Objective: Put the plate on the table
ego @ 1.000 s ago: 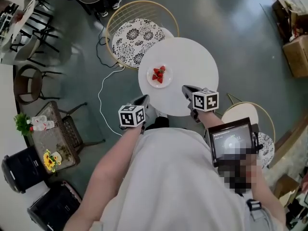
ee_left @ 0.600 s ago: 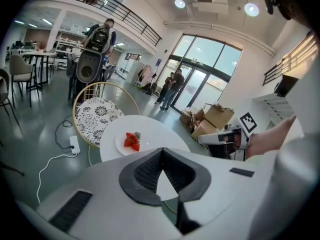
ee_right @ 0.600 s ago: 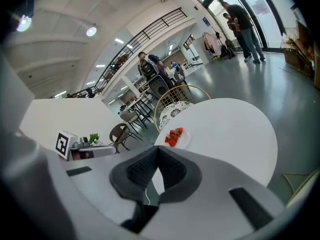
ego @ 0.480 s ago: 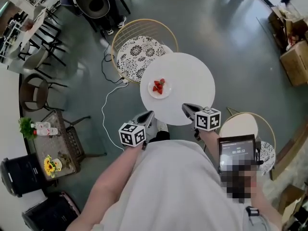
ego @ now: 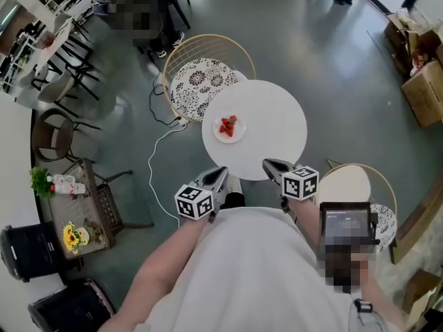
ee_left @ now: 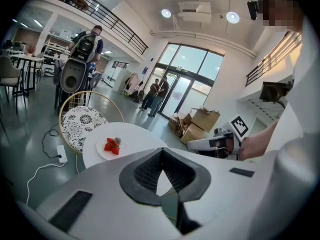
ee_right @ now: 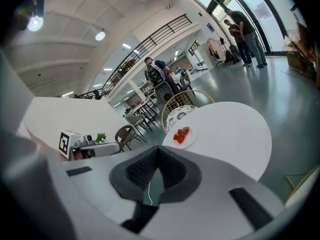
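A small white plate (ego: 228, 130) with red strawberries rests on the round white table (ego: 273, 126), left of its middle. It also shows as the plate (ee_left: 112, 146) in the left gripper view and the plate (ee_right: 183, 135) in the right gripper view. My left gripper (ego: 223, 171) hangs just off the table's near edge, shut and empty. My right gripper (ego: 266, 163) is at the near edge too, shut with nothing in it. Both are well short of the plate.
A wire chair with a patterned cushion (ego: 201, 75) stands behind the table, and a second chair (ego: 353, 182) stands at my right. A white cable (ego: 156, 151) runs over the floor. Cardboard boxes (ego: 426, 75) sit far right. A wicker stand with flowers (ego: 76, 213) is at left.
Both grippers have drawn back from over the table's near edge towards my body. The view has shifted, so the table sits farther off. The plate has stayed put.
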